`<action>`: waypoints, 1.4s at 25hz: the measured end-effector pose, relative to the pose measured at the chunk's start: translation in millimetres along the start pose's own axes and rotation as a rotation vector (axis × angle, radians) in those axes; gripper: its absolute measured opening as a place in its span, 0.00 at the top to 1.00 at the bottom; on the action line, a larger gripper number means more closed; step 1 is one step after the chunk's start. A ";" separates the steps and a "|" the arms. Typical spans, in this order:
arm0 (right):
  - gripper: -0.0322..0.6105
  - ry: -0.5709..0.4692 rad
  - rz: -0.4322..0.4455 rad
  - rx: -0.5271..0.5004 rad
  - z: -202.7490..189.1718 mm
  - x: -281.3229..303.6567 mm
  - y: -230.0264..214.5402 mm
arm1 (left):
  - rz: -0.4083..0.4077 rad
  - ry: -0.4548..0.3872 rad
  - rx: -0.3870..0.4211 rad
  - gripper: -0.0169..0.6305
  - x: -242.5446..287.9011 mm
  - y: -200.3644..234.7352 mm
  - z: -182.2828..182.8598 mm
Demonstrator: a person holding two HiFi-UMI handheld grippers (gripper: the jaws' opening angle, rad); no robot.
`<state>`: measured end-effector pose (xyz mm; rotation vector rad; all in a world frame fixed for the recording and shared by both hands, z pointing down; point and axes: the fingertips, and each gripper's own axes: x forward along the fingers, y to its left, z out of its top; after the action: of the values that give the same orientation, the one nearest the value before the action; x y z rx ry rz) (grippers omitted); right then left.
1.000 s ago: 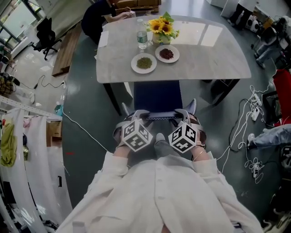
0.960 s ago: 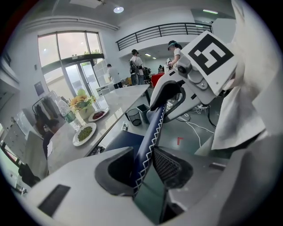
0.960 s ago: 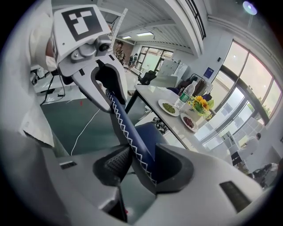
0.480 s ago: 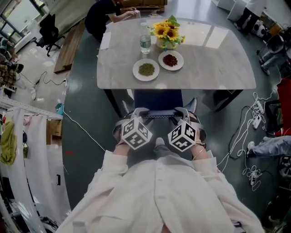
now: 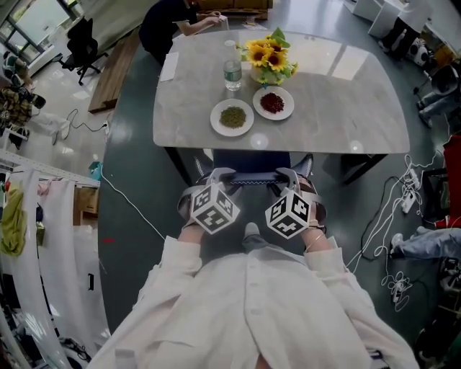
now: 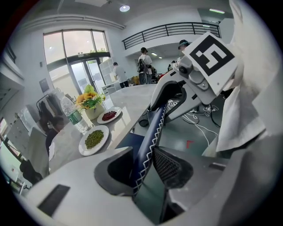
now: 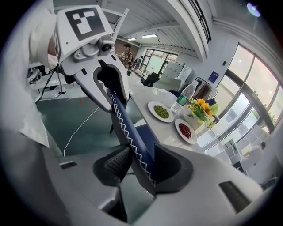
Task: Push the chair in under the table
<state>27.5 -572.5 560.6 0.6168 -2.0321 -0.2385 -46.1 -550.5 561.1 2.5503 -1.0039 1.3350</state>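
The chair has a navy seat (image 5: 252, 160), which lies mostly under the pale marble table (image 5: 338, 108). Its navy backrest (image 5: 252, 180), edged with white zigzag stitching, runs between my two grippers. My left gripper (image 5: 216, 178) is shut on the backrest's left part, and the stitched edge (image 6: 152, 132) sits between its jaws (image 6: 146, 164). My right gripper (image 5: 288, 178) is shut on the right part, with the backrest (image 7: 126, 128) pressed between the ribbed pad and the other jaw (image 7: 139, 165). Both marker cubes sit close to the person's body.
On the table stand a plate of green beans (image 5: 232, 117), a plate of red beans (image 5: 273, 103), a water bottle (image 5: 232, 70) and a pot of sunflowers (image 5: 270, 58). A person (image 5: 169, 21) sits at the far corner. Cables (image 5: 392, 238) lie on the floor at the right, a rack (image 5: 29, 209) at the left.
The chair and both grippers have moved forward toward the table. More of the navy seat is now hidden under the tabletop, and the table's near edge is closer to the grippers.
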 end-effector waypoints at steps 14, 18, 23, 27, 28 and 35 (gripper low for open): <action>0.72 -0.036 0.030 -0.045 -0.3 3.0 -4.6 | -0.002 0.007 -0.021 0.75 5.5 4.6 2.2; 0.72 -0.058 0.036 -0.065 2.5 3.1 2.6 | -0.011 0.013 -0.040 0.75 3.4 3.5 -4.5; 0.72 -0.063 0.061 -0.050 1.3 1.0 5.8 | 0.004 0.014 -0.054 0.75 3.0 0.7 -5.4; 0.72 -0.072 0.097 -0.035 3.1 -2.6 10.6 | 0.017 0.006 -0.067 0.75 -0.9 -1.8 -7.6; 0.72 -0.073 0.113 -0.026 2.9 -3.9 12.0 | 0.016 0.007 -0.069 0.75 -1.3 -3.0 -7.9; 0.72 -0.068 0.147 0.004 -3.4 -14.9 26.0 | 0.007 0.014 -0.077 0.75 -6.5 -20.4 -11.4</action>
<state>28.0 -542.4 561.7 0.4649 -2.1328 -0.1703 -44.7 -527.1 567.4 2.4803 -1.0416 1.2889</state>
